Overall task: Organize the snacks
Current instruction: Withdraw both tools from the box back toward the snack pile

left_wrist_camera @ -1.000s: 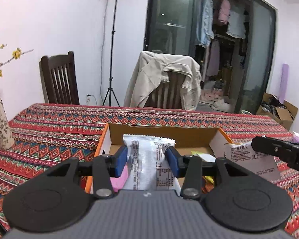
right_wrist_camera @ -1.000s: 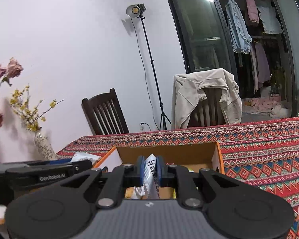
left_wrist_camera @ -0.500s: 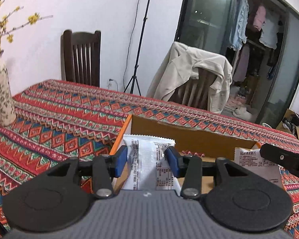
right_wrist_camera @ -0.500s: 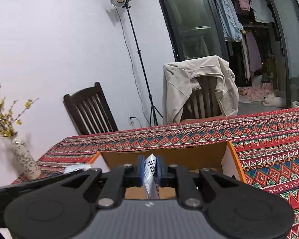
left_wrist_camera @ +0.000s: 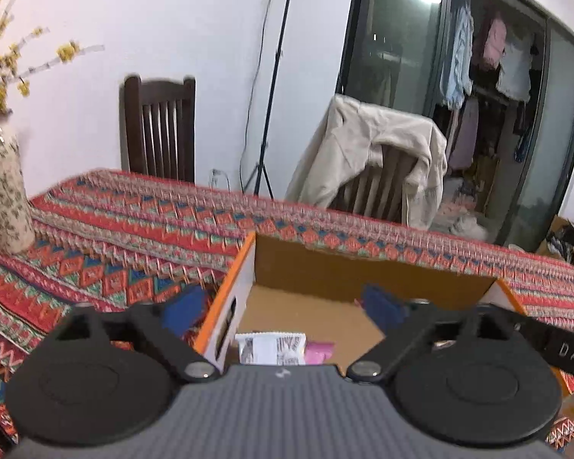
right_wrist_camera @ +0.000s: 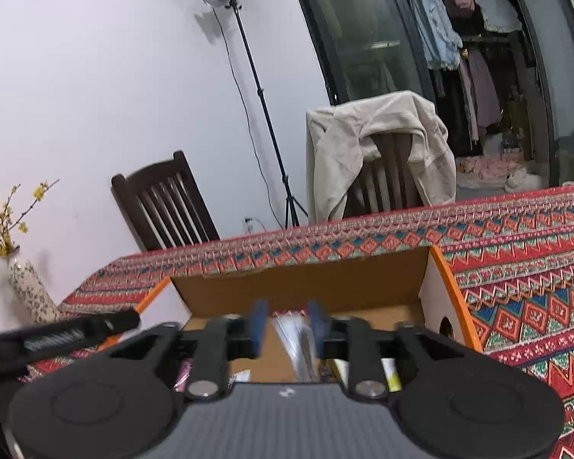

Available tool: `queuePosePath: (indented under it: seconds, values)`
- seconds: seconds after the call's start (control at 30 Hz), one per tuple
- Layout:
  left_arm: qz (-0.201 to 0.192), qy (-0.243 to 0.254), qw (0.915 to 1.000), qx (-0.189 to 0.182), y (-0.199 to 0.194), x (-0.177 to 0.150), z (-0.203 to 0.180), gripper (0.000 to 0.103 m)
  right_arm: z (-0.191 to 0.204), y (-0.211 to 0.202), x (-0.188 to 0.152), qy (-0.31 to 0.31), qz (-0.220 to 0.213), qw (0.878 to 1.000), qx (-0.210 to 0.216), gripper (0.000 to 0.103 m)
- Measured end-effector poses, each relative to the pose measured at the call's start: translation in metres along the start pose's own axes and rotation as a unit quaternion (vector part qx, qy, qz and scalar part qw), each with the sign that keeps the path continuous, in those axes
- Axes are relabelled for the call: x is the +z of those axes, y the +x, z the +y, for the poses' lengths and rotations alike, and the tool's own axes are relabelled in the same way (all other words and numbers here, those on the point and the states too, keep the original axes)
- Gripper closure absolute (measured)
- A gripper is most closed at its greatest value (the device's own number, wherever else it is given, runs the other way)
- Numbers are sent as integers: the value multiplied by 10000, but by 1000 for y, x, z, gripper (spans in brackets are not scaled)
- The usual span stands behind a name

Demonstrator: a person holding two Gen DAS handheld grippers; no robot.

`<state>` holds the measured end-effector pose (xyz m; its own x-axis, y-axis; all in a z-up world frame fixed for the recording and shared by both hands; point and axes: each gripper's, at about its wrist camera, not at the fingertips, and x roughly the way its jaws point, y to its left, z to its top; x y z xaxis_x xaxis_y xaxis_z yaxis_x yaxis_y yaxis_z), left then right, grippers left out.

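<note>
An open cardboard box (left_wrist_camera: 245, 267) with an orange rim sits on the patterned tablecloth. My left gripper (left_wrist_camera: 283, 308) hovers over its left end, jaws opening wide with nothing between the blue pads (left_wrist_camera: 183, 311). Below it a white printed snack packet (left_wrist_camera: 271, 348) lies loose in the box beside a pink packet (left_wrist_camera: 319, 350). My right gripper (right_wrist_camera: 287, 323) hangs over the same box (right_wrist_camera: 432, 290), jaws opening. A blurred white packet (right_wrist_camera: 298, 344) stands loose between its pads (right_wrist_camera: 258, 325), with a gap on its left side. More packets (right_wrist_camera: 390, 375) lie in the box.
A flowered vase (left_wrist_camera: 4, 195) with yellow sprigs stands at the table's left. Behind the table are a dark wooden chair (left_wrist_camera: 158, 126), a chair draped with a beige jacket (left_wrist_camera: 379, 153) and a light stand (right_wrist_camera: 256, 88). The right gripper's finger (left_wrist_camera: 555, 348) crosses the left view.
Both grippers have sunk toward the box and opened. The left one let go of its white packet, which now lies in the box. The right one released its thin packet.
</note>
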<state>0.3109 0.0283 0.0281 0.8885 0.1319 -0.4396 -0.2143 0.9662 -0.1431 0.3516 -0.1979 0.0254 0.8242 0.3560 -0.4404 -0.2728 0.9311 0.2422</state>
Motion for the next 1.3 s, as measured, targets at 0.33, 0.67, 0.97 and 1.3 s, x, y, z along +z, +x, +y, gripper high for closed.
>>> queuePosePath:
  seconds: [0.33, 0.67, 0.97, 1.3]
  values:
    - [-189, -69, 9998, -19, -11, 1, 0, 0, -8, -5, -2, 117, -43, 9999, -48, 0]
    - [-274, -112, 9993, -232, -38, 4, 2, 0, 0, -28, 1, -47, -217, 9997, -52, 0]
    - [-353, -52, 9977, -584, -89, 2, 7, 0, 4, -66, -5, -116, -47, 9999, 2, 0]
    - [-308, 55, 9975, -629, -123, -25, 26, 0, -8, -102, -34, -122, 252, 9994, -178, 0]
